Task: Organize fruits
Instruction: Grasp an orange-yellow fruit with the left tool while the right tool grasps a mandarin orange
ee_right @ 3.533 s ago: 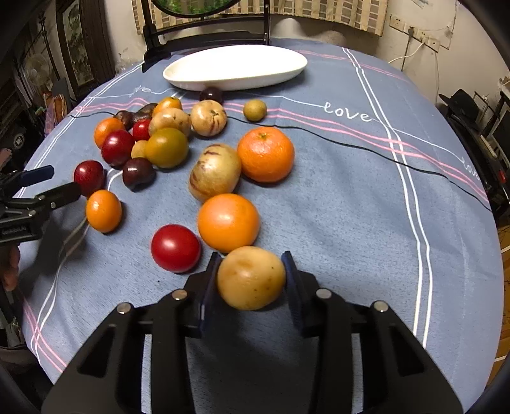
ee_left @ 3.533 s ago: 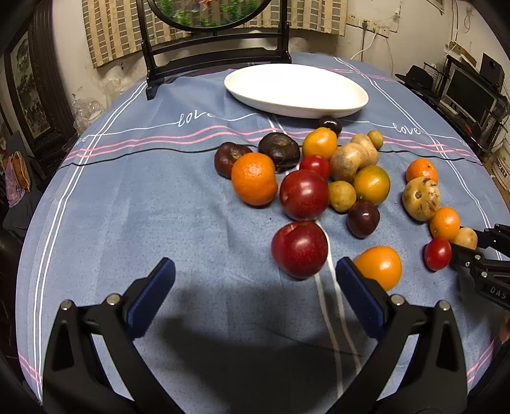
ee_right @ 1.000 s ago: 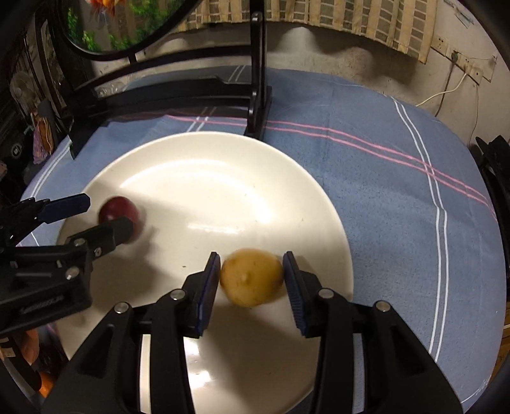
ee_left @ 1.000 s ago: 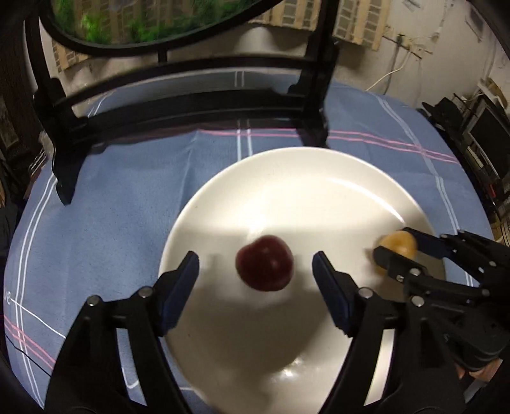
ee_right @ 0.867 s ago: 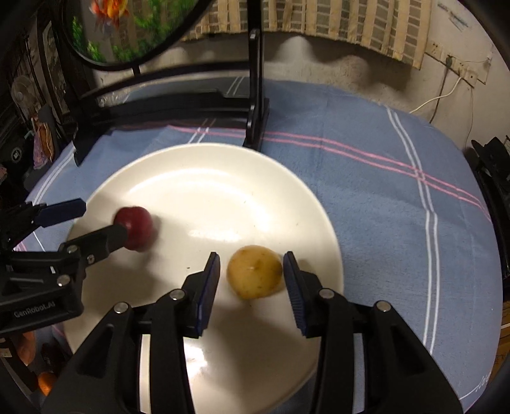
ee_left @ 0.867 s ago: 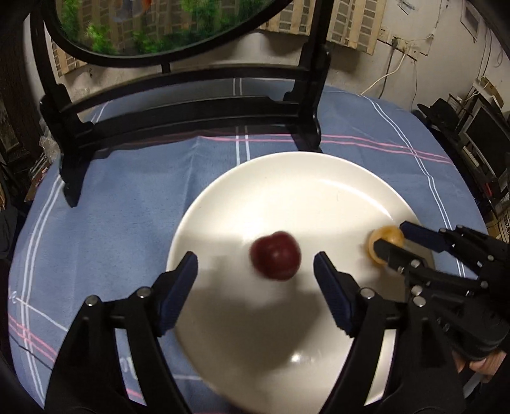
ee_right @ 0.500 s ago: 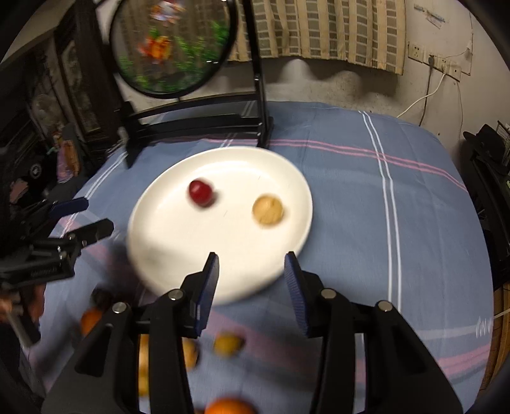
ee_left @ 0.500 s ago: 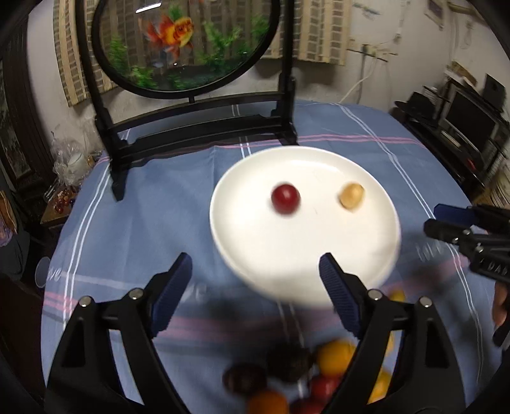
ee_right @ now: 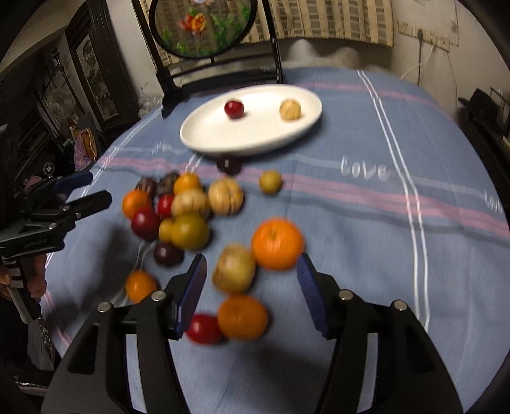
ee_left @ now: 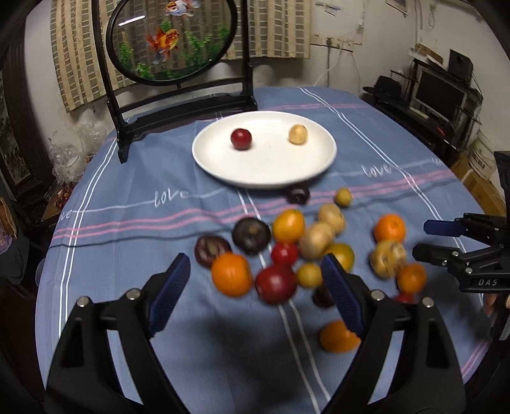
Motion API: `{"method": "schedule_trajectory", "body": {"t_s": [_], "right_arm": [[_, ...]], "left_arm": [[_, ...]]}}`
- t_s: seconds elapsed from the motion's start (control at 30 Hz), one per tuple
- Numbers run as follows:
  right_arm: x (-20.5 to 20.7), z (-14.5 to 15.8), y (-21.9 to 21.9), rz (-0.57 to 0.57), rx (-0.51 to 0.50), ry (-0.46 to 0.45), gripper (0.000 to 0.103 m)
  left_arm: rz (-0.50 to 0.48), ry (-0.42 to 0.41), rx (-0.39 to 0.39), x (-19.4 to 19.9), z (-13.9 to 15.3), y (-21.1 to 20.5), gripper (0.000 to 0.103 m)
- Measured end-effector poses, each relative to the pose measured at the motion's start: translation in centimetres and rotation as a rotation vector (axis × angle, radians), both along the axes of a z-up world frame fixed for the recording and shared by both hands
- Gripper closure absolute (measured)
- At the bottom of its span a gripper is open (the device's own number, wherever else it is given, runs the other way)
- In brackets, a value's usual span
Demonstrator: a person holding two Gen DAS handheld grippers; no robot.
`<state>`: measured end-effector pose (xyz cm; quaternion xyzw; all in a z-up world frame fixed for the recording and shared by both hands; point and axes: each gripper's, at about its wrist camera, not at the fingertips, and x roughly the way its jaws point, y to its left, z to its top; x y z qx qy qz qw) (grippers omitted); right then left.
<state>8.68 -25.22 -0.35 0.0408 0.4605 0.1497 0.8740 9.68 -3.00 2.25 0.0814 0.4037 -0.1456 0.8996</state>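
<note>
Goldfish screen (ee_left: 169, 41), striped curtain (ee_left: 277, 28)

Blue striped tablecloth (ee_left: 134, 197) — white plate (ee_left: 264, 173), loose fruit cluster (ee_left: 287, 251), black-framed goldfish screen (ee_left: 178, 95) at back.

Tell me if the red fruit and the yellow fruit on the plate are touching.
Apart. The left wrist view shows bare white plate between the red fruit and the yellow fruit; the right wrist view agrees.
</note>
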Motion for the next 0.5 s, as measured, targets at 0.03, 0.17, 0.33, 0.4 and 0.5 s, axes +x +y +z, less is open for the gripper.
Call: {"method": "schedule_trajectory", "body": {"t_s": [0.03, 0.17, 0.33, 0.4, 0.5], "right_arm": [[-0.7, -0.3, 0.1, 0.0, -0.008, 0.004, 0.043], [-2.2, -0.6, -0.2, -0.009, 0.004, 0.008, 0.043], [-3.3, -1.0, -0.4, -0.02, 0.015, 0.01, 0.043], [-3.7, -1.3, -0.6, -0.033, 0.014, 0.016, 0.043], [-4.0, -1.7, -0.9, -0.05, 0.022, 0.028, 0.043]], "left_arm": [[-0.001, 0.003, 0.0, -0.3, -0.2, 0.1, 0.017], [-0.002, 0.038, -0.025, -1.9, -1.3, 0.2, 0.017], [-0.007, 0.094, -0.038, -2.9, -3.3, -0.6, 0.017], [-0.012, 0.116, -0.05, -3.2, -4.1, -1.1, 0.017], [-0.013, 0.142, -0.065, -3.3, -5.0, -1.8, 0.017]]}}
